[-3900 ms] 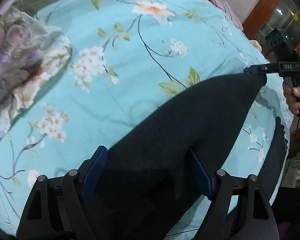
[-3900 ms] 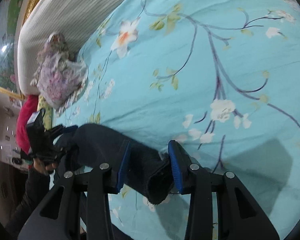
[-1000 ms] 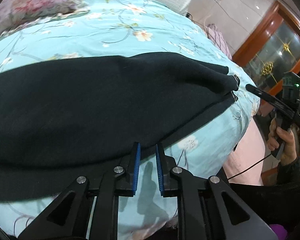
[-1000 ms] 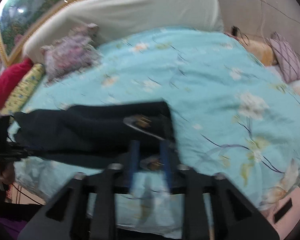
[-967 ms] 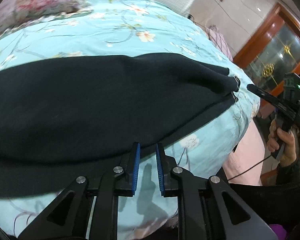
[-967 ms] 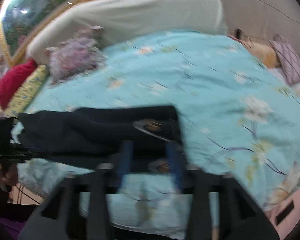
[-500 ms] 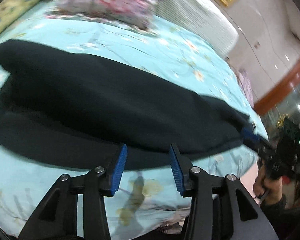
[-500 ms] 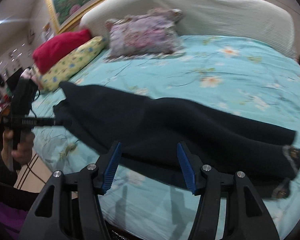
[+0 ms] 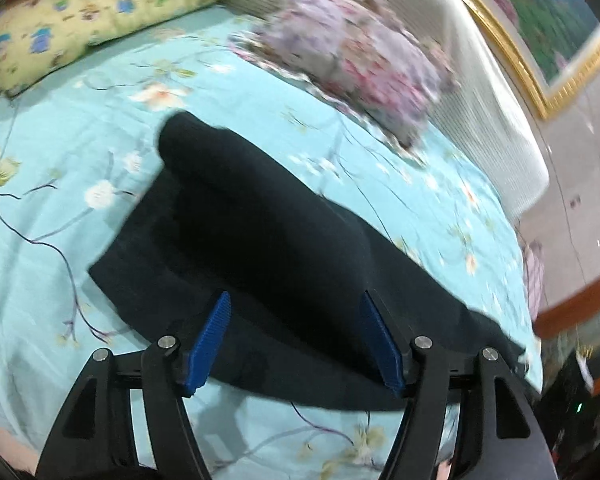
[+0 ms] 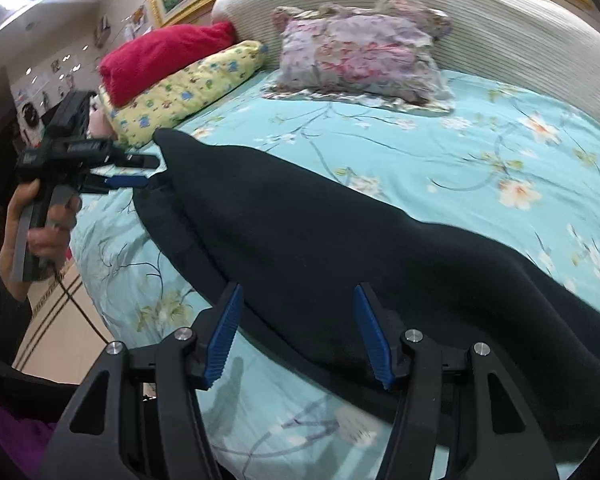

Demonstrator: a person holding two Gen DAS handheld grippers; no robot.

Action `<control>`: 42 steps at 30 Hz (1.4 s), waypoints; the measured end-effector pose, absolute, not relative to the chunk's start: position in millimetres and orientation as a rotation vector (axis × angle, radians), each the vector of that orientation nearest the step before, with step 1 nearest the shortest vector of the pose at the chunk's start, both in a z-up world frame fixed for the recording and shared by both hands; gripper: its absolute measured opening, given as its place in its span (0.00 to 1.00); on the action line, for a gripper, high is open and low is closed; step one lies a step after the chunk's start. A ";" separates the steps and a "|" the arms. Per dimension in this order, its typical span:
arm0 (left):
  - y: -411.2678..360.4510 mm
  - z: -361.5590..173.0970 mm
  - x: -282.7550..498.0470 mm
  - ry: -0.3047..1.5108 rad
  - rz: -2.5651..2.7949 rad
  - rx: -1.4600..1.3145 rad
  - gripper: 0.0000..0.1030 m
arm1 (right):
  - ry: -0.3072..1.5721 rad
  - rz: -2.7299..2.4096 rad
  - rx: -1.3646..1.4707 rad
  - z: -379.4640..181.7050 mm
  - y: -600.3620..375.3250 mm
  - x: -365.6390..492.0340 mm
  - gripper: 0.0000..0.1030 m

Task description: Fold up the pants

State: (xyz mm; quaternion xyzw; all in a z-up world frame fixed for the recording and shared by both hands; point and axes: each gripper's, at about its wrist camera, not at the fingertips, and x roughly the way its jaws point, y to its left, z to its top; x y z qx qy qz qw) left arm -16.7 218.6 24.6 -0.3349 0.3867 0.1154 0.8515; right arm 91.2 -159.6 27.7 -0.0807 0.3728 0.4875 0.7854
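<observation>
Pants (image 10: 320, 240): dark, long axis left-right across bed (image 10: 500, 128); left gripper (image 10: 134, 170) nearest the left end, right gripper (image 10: 296, 332) mid-length (both fingers apart, empty).

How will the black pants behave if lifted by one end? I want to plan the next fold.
Probably floppy: the pants drape in soft ridges along the bedspread, so a lifted end would likely sag and trail. They look thick and layered, one leg over the other, so probably fairly heavy for cloth. The knit looks matte, so it would likely drag, not slide.
</observation>
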 end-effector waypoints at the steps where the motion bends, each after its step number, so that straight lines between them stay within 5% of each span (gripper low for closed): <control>1: 224.2 24.7 -15.8 0.808 0.255 -0.719 0.66 | 0.801 1.059 -0.185 28.0 -154.1 91.0 0.57; 14: 270.9 0.7 2.8 0.807 0.389 -0.899 0.69 | 0.797 1.150 -0.352 10.7 -78.4 77.6 0.57; 19: 275.5 -12.1 9.0 0.833 0.378 -0.939 0.43 | 0.792 1.109 -0.436 1.1 -56.8 79.1 0.57; 25: 273.8 -12.3 9.1 0.823 0.358 -0.940 0.35 | 0.774 1.219 -0.433 4.9 -49.1 66.1 0.57; 30: 266.1 -4.6 12.6 0.817 0.342 -0.895 0.17 | 0.760 1.107 -0.535 -8.0 -31.3 66.7 0.57; 31: 264.3 -3.0 13.0 0.816 0.339 -0.884 0.12 | 0.769 1.097 -0.528 -9.8 -30.7 70.3 0.56; 35: 256.2 6.3 10.1 0.795 0.321 -0.838 0.06 | 0.832 1.133 -0.387 -6.5 -39.8 89.3 0.05; 42: 242.3 24.2 -20.6 0.759 0.291 -0.777 0.04 | 0.789 1.211 -0.271 34.9 -63.5 79.4 0.05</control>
